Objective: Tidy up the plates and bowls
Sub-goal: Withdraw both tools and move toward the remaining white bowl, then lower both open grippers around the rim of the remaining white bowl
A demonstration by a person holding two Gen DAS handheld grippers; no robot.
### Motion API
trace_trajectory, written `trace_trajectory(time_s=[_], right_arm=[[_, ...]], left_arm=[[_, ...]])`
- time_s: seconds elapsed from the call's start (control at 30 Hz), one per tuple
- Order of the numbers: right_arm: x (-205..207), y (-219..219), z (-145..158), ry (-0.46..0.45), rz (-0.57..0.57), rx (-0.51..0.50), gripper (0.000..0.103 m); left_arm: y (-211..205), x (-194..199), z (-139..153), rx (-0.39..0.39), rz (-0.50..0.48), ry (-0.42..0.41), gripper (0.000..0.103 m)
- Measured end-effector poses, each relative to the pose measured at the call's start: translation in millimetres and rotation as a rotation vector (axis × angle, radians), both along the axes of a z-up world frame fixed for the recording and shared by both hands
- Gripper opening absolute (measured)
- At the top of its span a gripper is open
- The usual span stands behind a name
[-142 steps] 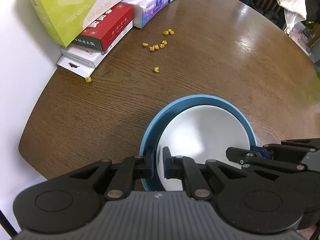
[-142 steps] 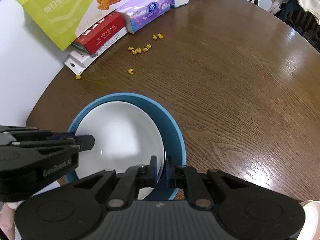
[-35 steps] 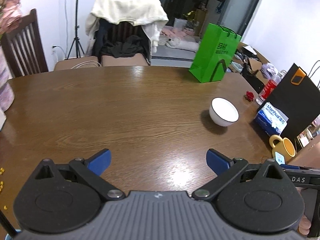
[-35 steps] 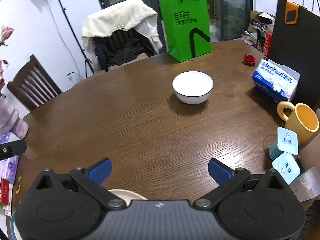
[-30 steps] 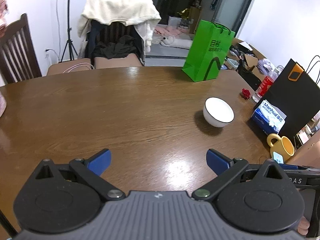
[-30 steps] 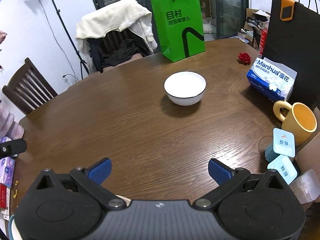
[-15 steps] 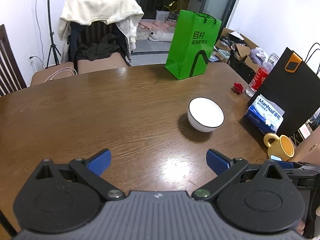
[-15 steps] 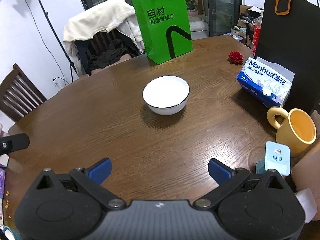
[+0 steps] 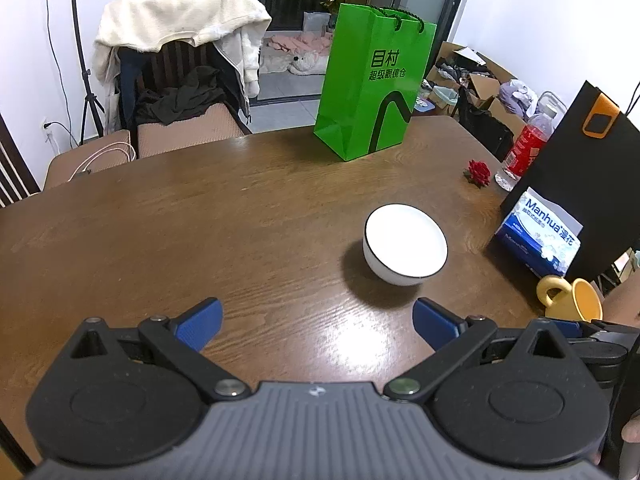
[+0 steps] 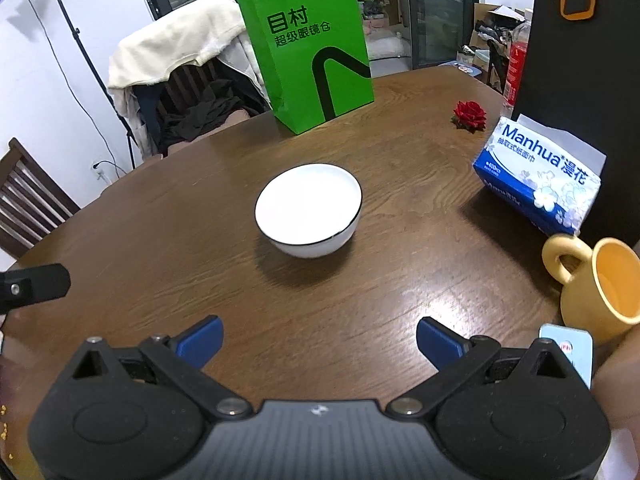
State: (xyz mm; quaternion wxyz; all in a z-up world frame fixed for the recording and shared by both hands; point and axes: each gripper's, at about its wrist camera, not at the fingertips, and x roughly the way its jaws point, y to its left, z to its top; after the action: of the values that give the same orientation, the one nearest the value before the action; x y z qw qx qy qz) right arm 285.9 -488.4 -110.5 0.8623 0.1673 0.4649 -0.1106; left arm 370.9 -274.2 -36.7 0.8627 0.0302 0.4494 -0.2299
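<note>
Both tongs gape wide, empty: left tongs (image 9: 316, 322), right tongs (image 10: 318, 340). White bowl (image 10: 309, 210) upright on bench (image 10: 192, 216), ahead of both, untouched. Mug (image 10: 600, 280) near right edge.

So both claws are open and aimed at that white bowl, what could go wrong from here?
The white bowl has a smooth, rounded wall, so the open right gripper might slip off unless it pinches the rim. The yellow mug and tissue pack stand close on its right, so a wide swing could knock them. The left gripper nearby could collide too.
</note>
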Motion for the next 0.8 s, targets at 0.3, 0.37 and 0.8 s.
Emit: trace_trajectory(time_s=[0.3,0.37,0.8], right_arm=[[26,-20,-6,-0.009,-0.009,-0.016,0.103],[30,-26,-8,-0.009,-0.013,-0.014,0.103],[67,-70,-20,0.011,-0.056,-0.007,0.103]], left_arm=[[-25,26,-9,0.003,0.018,0.007,0.103],[-30,29,-12,0.003,0.023,0.009,0.103],[-68,67,-41,0.023,0.066,0.059,0.103]])
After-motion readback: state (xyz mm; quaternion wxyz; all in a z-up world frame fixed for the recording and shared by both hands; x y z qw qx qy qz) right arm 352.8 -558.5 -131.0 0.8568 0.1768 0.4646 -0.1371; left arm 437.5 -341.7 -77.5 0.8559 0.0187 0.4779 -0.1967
